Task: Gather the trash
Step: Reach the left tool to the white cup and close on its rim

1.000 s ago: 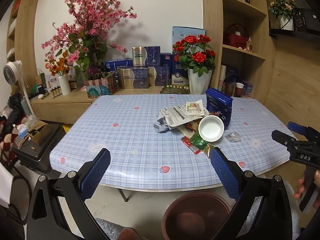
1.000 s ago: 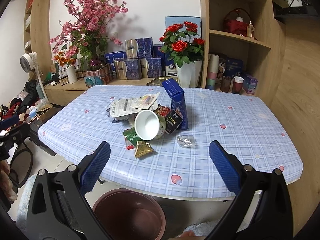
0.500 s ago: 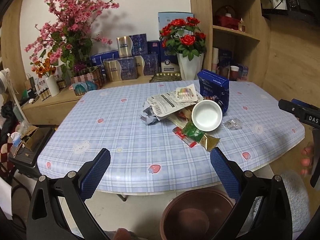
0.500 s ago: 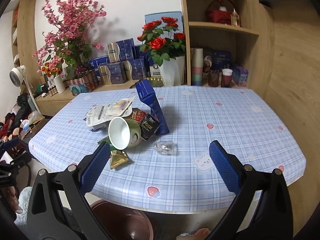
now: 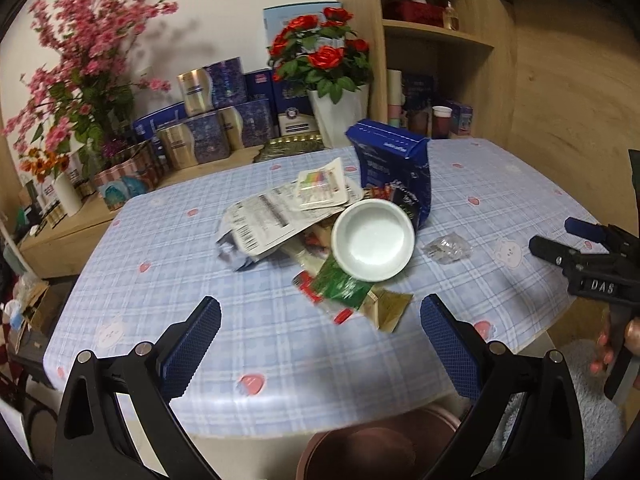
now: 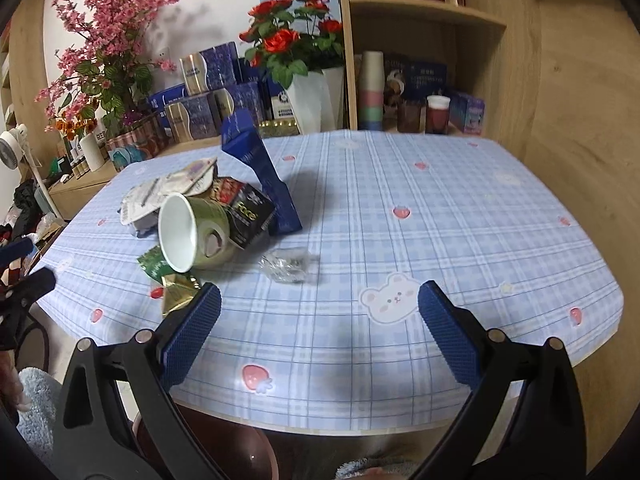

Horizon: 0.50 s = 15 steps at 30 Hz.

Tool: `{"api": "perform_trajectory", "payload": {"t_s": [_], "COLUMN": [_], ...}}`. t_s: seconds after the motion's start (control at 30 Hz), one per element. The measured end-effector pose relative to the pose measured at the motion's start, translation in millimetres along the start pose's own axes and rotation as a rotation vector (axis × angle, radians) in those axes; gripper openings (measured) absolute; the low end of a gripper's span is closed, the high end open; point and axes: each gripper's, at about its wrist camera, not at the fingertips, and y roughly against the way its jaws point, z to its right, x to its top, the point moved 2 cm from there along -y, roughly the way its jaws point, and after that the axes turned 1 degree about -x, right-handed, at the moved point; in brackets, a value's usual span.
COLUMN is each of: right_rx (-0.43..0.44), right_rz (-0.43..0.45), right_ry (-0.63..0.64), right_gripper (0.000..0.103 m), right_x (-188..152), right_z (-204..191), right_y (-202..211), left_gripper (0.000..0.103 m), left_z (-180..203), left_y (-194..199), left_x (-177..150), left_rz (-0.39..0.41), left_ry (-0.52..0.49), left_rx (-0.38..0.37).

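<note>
At the far left of the left wrist view, a low wooden sideboard (image 5: 60, 232) carries a tall spray of pink blossoms (image 5: 84, 60), with stacked blue and gold boxes (image 5: 208, 120) beside it toward the centre. The worktop (image 5: 168, 248), covered in a pale blue plaid cloth dotted with strawberries, fills the middle of both views. The trash sits in a heap at the centre of the worktop: white printed packets (image 5: 272, 212) on the left, a tipped paper cup (image 5: 372, 240) with its white mouth facing the camera, a green wrapper (image 5: 340, 284) and a gold wrapper (image 5: 390, 308) just in front of it, an upright blue carton (image 5: 394, 168) behind, and a crumpled clear wrapper (image 5: 446, 246) lying apart to the right. Behind the heap stands a white vase of red roses (image 5: 320, 52), and wooden shelves (image 5: 436, 36) rise at the upper right. The left tool (image 5: 320, 332) hangs wide and empty over the near edge of the worktop; the right tool (image 6: 319, 320) is likewise wide and empty. A brown bin (image 5: 380, 444) sits at bottom centre, below the worktop edge.
</note>
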Motion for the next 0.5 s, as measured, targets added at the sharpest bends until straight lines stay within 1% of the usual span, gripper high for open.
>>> {"api": "perform_trajectory", "payload": {"t_s": [0.2, 0.3, 0.37, 0.5], "right_rx": [0.029, 0.040, 0.047, 0.052], "right_rz": [-0.026, -0.026, -0.027, -0.032], "right_ry": [-0.009, -0.003, 0.000, -0.002], "right_gripper": [0.097, 0.097, 0.097, 0.097], "right_x": [2.4, 5.3, 7.7, 9.3], "right_z": [13.4, 17.0, 20.5, 26.9], "right_y": [-26.0, -33.6, -38.3, -45.2], "left_gripper": [0.098, 0.098, 0.098, 0.098], "left_z": [29.4, 39.9, 45.3, 53.1], "left_y": [-60.2, -90.7, -104.1, -130.7], "left_x": [25.2, 32.4, 34.1, 37.1], "left_rz": [-0.021, -0.044, -0.059, -0.081], "left_ry": [-0.034, -0.042, -0.052, -0.081], "left_rx": [-0.043, -0.047, -0.049, -0.029]}}
